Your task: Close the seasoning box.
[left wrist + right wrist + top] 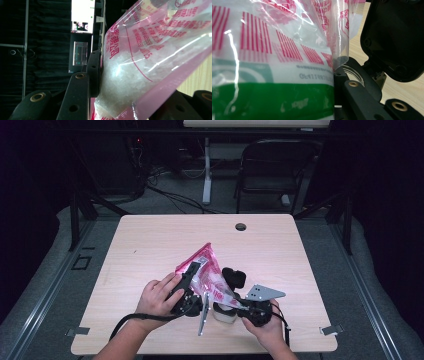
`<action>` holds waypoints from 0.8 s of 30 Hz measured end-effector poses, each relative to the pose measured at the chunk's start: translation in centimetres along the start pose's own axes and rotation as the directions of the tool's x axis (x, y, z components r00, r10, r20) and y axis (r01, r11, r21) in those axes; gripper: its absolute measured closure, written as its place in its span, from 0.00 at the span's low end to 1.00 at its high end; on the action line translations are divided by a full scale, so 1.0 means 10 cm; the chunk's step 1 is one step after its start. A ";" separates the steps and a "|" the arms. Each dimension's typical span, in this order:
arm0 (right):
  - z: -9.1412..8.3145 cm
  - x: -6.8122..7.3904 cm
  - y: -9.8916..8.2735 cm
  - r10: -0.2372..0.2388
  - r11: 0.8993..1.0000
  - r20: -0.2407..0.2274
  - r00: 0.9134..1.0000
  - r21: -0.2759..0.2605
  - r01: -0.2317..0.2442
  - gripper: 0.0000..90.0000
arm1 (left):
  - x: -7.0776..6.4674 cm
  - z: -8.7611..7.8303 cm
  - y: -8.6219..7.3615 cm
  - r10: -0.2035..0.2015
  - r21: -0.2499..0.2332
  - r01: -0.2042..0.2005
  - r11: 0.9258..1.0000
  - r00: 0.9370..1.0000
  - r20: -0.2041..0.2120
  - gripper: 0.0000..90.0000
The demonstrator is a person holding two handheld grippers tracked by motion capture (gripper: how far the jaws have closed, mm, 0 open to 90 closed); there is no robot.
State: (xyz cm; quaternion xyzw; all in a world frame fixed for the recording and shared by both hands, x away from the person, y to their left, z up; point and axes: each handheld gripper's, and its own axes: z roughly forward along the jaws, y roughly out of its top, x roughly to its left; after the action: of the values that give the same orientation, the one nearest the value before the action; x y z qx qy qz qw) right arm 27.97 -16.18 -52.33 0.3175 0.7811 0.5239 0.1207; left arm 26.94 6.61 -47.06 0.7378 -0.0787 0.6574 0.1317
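Pink-printed plastic bag (206, 270) of white crystals hangs tilted over the table (150, 245), likely for pouring. Left gripper (192, 276) clamps the bag's upper part, jaws shut on it. Right gripper (239, 304) pinches the lower corner by a white cup (225, 315). Black lid (234, 278) stands just behind, crowding the bag.

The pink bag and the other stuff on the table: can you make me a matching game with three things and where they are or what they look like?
Things:
1. pink plastic bag
2. white crystals
3. round hole

Descriptions:
A. near the table's far edge
B. held up between both grippers
C. inside the bag

Pairs: 1-B, 2-C, 3-A
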 end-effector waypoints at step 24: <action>0.00 0.00 0.01 -0.004 1.000 0.009 1.000 -0.003 0.004 0.98 | -0.05 0.00 -0.06 -0.036 0.023 0.036 0.999 0.999 0.026 0.76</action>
State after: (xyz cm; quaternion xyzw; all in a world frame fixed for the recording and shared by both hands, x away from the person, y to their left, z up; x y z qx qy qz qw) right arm 28.02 -16.11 -52.23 0.3183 0.7804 0.5234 0.1257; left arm 27.08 7.14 -47.60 0.7490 -0.0597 0.6461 0.1340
